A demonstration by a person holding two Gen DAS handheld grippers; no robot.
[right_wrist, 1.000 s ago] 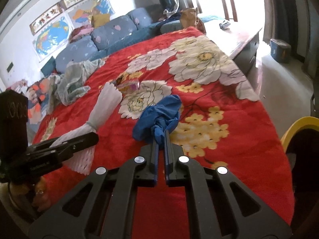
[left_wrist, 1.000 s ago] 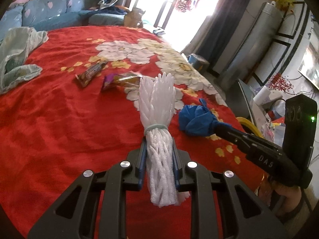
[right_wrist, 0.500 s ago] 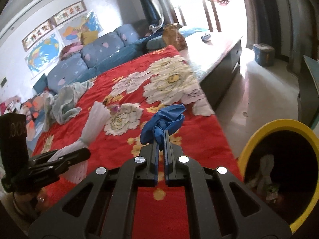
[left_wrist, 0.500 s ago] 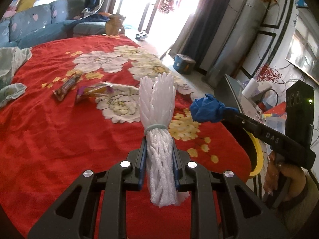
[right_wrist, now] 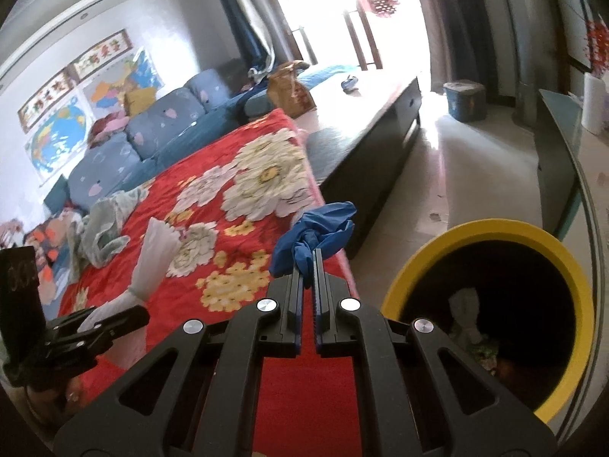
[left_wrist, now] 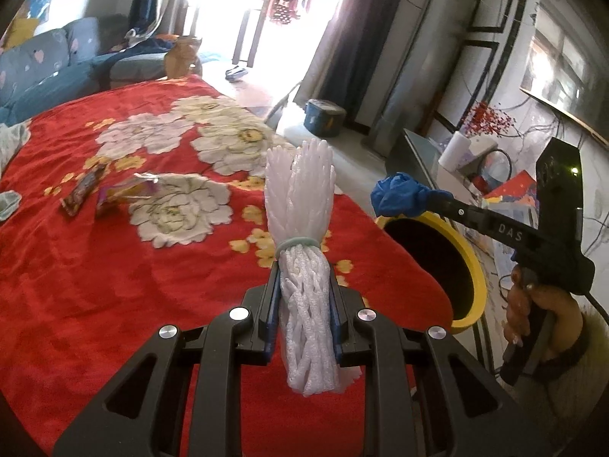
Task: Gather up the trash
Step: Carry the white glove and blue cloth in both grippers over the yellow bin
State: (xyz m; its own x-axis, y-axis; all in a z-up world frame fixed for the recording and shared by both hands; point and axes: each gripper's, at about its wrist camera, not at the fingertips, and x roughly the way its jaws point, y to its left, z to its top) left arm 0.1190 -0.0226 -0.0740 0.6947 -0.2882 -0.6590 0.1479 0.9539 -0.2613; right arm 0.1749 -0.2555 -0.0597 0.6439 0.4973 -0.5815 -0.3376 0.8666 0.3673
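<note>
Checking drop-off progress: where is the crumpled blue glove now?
The crumpled blue glove sits pinched in the right gripper, above the red blanket's edge, left of the yellow-rimmed bin.

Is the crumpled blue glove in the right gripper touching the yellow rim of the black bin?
Apart. In the right wrist view the crumpled blue glove, pinched in the right gripper, hangs over the red blanket's edge, with floor showing between it and the yellow-rimmed bin.

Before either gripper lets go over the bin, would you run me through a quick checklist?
1. Left gripper shut on white foam net: ok.
2. Right gripper shut on blue glove: ok.
3. Yellow bin mouth unobstructed: ok.
4. Glove directly over the opening: not ok in the right wrist view, where it hangs left of the rim.
5. Net over the bin: not ok, above the red blanket.
6. Wrappers collected: not ok.
</note>
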